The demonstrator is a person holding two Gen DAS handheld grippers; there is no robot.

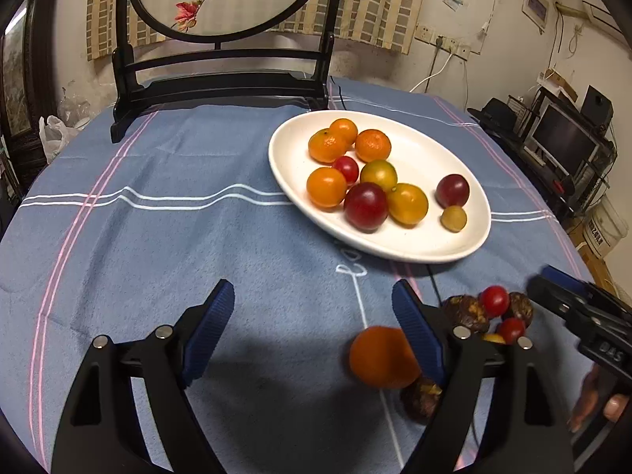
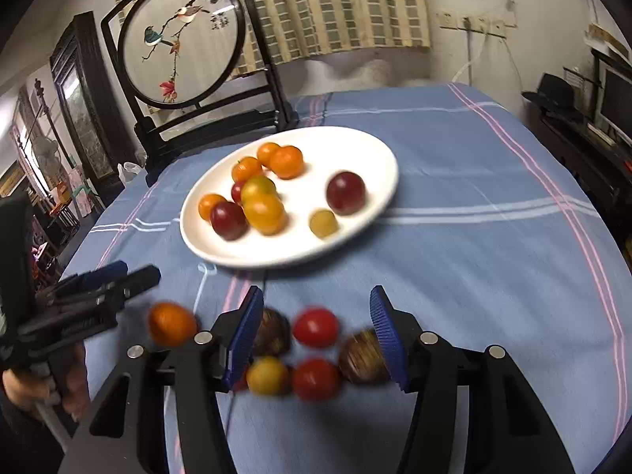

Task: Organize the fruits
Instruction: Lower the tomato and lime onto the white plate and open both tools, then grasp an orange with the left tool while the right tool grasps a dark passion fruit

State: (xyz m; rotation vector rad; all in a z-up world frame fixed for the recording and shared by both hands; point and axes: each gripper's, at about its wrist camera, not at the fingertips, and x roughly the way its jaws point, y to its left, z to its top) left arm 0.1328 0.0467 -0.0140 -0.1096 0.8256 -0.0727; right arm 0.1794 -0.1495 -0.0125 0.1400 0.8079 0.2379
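A white plate holds several small oranges, plums and yellow fruits. On the blue cloth in front of it lies a loose cluster: two red cherry tomatoes, a yellow one and dark brown fruits. My right gripper is open around this cluster, and its pads squeeze nothing. My left gripper stands open wide over the cloth. A loose orange lies just inside its right finger, ungripped. In each wrist view the other gripper shows at the edge, the right gripper and the left gripper.
A dark wooden stand with a round painted screen occupies the table's far left. A thin black cable runs from the plate toward the cluster. Bare cloth stretches left of the plate. Shelves and a monitor stand beyond the right edge.
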